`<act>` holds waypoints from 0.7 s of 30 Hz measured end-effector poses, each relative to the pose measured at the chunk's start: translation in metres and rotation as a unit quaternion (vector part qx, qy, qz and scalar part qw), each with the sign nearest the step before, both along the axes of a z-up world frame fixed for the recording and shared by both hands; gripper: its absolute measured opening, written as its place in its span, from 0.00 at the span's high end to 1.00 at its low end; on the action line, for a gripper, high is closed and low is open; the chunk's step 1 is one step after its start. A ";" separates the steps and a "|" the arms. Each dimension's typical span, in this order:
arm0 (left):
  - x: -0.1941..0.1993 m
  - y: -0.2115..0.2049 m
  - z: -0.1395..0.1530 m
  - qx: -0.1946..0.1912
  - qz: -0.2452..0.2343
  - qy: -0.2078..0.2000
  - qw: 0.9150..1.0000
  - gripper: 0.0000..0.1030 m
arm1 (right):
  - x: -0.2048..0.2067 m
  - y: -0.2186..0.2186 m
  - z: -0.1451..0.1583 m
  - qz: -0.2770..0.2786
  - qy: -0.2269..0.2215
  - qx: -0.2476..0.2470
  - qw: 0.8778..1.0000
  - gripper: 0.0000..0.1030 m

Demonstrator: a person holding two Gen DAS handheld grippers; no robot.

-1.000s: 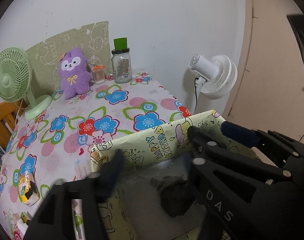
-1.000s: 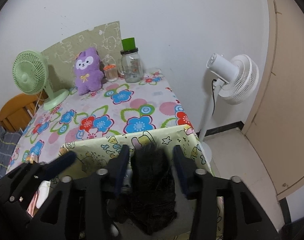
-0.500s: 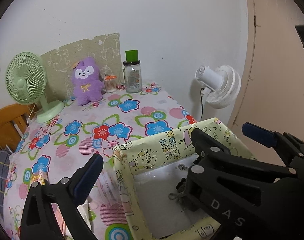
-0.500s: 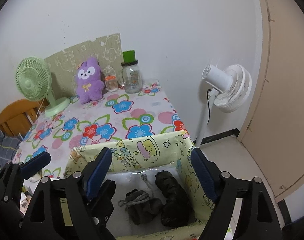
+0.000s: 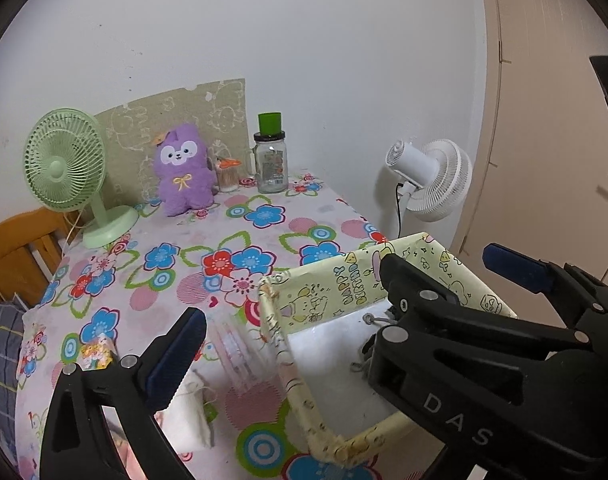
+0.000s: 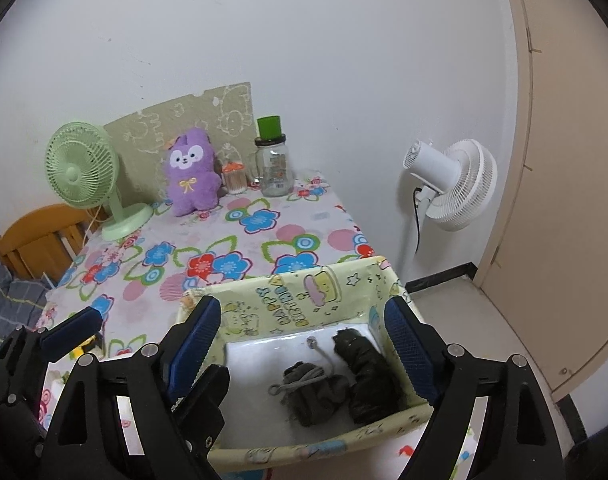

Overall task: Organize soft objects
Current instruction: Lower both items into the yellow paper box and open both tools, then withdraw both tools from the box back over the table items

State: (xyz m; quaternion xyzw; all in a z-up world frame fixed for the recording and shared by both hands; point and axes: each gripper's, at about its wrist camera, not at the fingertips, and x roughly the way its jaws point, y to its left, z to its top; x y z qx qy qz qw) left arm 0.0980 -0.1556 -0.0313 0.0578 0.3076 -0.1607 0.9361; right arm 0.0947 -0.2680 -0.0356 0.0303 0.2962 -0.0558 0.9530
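Observation:
A yellow cartoon-print box (image 6: 304, 304) sits at the near right corner of the flowered table; it also shows in the left wrist view (image 5: 343, 292). Inside lie a dark rolled cloth bundle (image 6: 367, 376) and a grey-green bundle with a drawstring (image 6: 311, 392), side by side. My right gripper (image 6: 304, 344) is open and empty above the box. My left gripper (image 5: 343, 312) is open and empty to the left; its left finger (image 5: 176, 352) is over the table, and the right gripper's body blocks most of the box interior. A purple plush toy (image 6: 192, 176) stands at the far edge.
A green desk fan (image 6: 84, 172), a glass jar with a green lid (image 6: 274, 164) and a small toothpick holder (image 6: 234, 178) stand along the back wall. A white floor fan (image 6: 451, 184) stands right of the table. A wooden chair (image 6: 36, 240) is at left. White cloth (image 5: 188, 416) lies near the front.
My right gripper opened and let the dark rolled bundle drop into the box, then rose. Both grippers pulled up and back, so more of the table shows.

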 end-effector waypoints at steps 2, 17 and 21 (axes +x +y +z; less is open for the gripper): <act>-0.004 0.005 0.001 0.000 0.000 -0.002 1.000 0.01 | -0.004 0.005 0.002 0.001 -0.003 -0.001 1.000 0.16; -0.034 0.054 0.006 -0.004 0.019 -0.025 0.999 0.01 | -0.033 0.054 0.006 0.029 -0.020 -0.006 0.999 0.16; -0.041 0.068 0.008 -0.008 0.021 -0.029 0.999 0.03 | -0.040 0.068 0.008 0.038 -0.026 -0.005 0.999 0.16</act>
